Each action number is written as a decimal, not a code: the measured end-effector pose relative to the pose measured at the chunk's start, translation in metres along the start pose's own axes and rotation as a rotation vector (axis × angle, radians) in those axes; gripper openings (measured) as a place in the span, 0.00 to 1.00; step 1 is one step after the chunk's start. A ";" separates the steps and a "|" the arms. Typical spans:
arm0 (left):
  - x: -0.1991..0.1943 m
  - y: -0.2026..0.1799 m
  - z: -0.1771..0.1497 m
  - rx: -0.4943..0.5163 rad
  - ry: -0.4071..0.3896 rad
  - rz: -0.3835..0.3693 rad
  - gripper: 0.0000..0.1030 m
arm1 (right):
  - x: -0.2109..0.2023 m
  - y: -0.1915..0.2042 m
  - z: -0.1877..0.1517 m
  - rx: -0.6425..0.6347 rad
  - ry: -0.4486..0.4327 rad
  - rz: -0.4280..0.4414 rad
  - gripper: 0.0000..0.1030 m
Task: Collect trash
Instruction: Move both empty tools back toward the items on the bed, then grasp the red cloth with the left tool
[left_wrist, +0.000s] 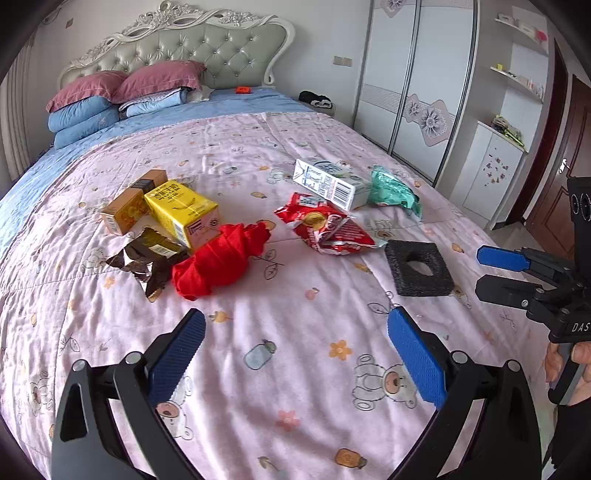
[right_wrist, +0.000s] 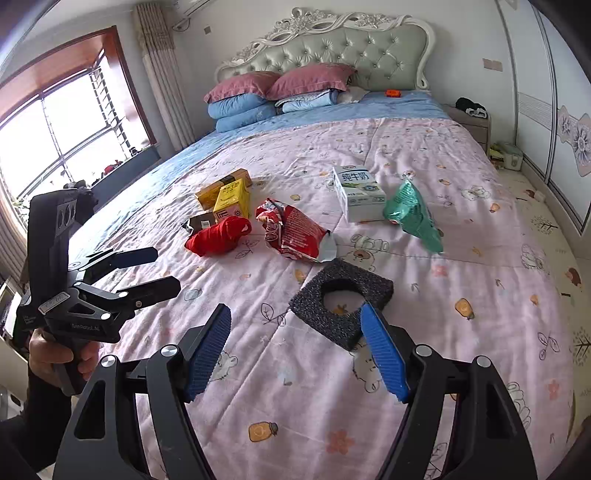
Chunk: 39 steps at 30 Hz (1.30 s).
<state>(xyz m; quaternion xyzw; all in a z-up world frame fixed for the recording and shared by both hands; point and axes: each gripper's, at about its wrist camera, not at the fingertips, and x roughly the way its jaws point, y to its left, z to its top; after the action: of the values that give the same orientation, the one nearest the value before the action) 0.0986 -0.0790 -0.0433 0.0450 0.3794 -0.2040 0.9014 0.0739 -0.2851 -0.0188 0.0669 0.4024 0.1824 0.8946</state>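
Blue-padded jaws wide apart, both grippers (left_wrist: 295, 363) (right_wrist: 295, 354) empty.

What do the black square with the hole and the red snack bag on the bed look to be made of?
Black square: apparently foam, matte; coarse, porous, speckled surface, thick soft-looking edges. Red snack bag: likely plastic film with a foil lining; glossy, sharply crinkled, silvery inside at the torn end.

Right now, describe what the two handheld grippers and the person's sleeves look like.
Both the left gripper and the right gripper are black metal frames with silver pivot bolts and two fingers faced with ribbed blue pads. Each sits on a black pistol-style handle with a boxy upright camera mount. White lettering marks the bodies. No cables show. The sleeves are dark.
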 end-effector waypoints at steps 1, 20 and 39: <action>0.001 0.006 0.000 -0.007 -0.001 0.010 0.96 | 0.005 0.004 0.003 -0.008 0.005 0.001 0.69; 0.070 0.054 0.033 0.038 0.059 -0.035 0.96 | 0.088 0.023 0.059 -0.142 0.096 -0.024 0.70; 0.105 0.061 0.030 0.009 0.074 -0.055 0.36 | 0.131 0.001 0.076 -0.107 0.108 0.016 0.72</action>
<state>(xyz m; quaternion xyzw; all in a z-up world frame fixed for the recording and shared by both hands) 0.2095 -0.0653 -0.1003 0.0461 0.4127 -0.2286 0.8805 0.2094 -0.2321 -0.0589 0.0124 0.4390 0.2140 0.8725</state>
